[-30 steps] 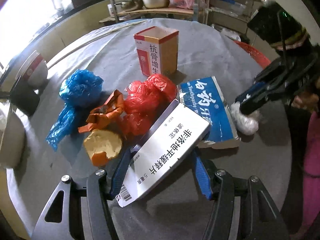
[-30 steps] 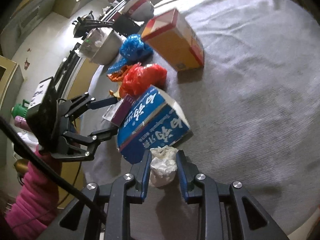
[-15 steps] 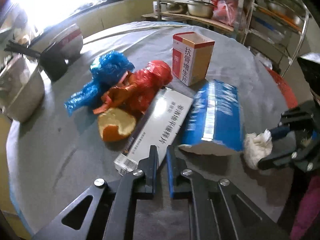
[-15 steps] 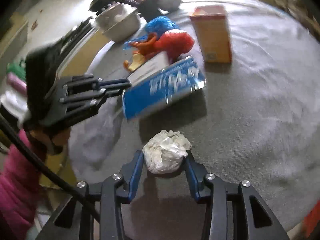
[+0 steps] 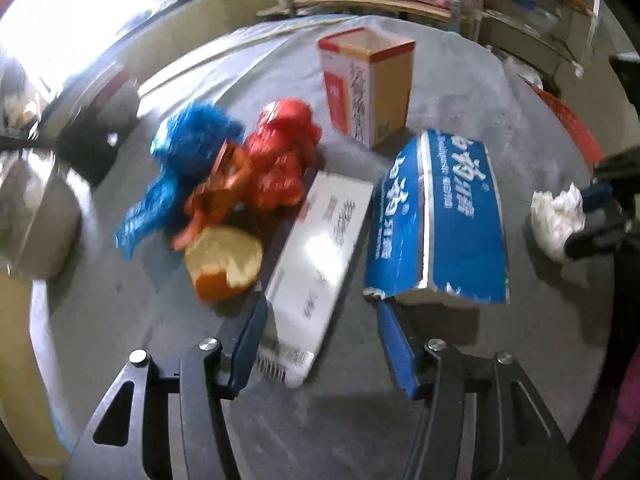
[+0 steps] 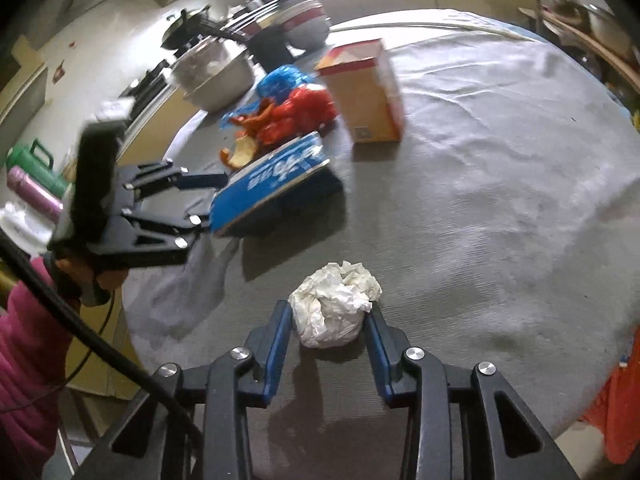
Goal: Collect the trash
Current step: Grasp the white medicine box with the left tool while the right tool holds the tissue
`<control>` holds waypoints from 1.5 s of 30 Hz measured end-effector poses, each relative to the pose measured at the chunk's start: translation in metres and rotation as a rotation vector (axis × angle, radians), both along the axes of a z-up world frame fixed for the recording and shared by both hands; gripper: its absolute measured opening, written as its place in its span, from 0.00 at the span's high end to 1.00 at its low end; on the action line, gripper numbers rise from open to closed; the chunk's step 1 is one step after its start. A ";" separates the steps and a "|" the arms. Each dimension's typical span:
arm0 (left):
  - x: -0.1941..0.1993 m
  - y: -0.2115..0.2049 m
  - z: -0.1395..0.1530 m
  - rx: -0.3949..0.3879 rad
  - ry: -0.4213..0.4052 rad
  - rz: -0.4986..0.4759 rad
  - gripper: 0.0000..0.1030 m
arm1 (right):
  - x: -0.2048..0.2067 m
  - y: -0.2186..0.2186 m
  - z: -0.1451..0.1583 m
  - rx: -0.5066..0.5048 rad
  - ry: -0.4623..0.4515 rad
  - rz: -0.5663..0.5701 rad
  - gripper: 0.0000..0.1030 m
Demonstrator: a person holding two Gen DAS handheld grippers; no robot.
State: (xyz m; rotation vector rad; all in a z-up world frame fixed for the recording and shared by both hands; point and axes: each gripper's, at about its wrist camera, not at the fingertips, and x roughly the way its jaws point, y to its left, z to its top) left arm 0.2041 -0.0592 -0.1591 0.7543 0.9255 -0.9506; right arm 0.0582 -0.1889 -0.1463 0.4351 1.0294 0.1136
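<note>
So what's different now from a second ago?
The left gripper let go of the white medicine box, snapped shut, and its jaws are opening around the box's near end again. The right gripper holds the crumpled tissue throughout. The blue toothpaste box, bags and peel stayed put.

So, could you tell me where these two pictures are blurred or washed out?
Left wrist view: window glare whitens the upper left; blue bag and red bag are smeared. Right wrist view: crumpled tissue is sharp; left gripper and blue box are blurred.
</note>
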 end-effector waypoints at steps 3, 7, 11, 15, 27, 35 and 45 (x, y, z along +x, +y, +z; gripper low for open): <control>0.017 -0.010 0.001 -0.004 0.043 0.015 0.43 | -0.001 -0.009 0.004 0.007 -0.016 -0.019 0.62; 0.033 -0.021 -0.007 0.011 0.087 0.031 0.43 | -0.001 -0.019 0.006 0.022 -0.025 -0.038 0.62; 0.023 -0.022 -0.007 -0.018 0.075 0.028 0.54 | -0.004 -0.027 0.011 0.024 -0.038 -0.055 0.62; 0.008 -0.010 -0.008 -0.031 0.070 0.059 0.55 | -0.011 -0.035 0.017 0.022 -0.060 -0.072 0.62; -0.067 0.030 -0.001 -0.085 0.136 0.311 0.55 | -0.036 -0.033 0.029 0.038 -0.108 -0.054 0.62; -0.057 0.027 0.002 -0.137 0.152 0.495 0.48 | -0.049 -0.032 0.034 0.047 -0.129 -0.062 0.62; -0.055 0.059 0.010 -0.217 0.184 0.571 0.41 | -0.060 -0.039 0.032 0.062 -0.143 -0.063 0.62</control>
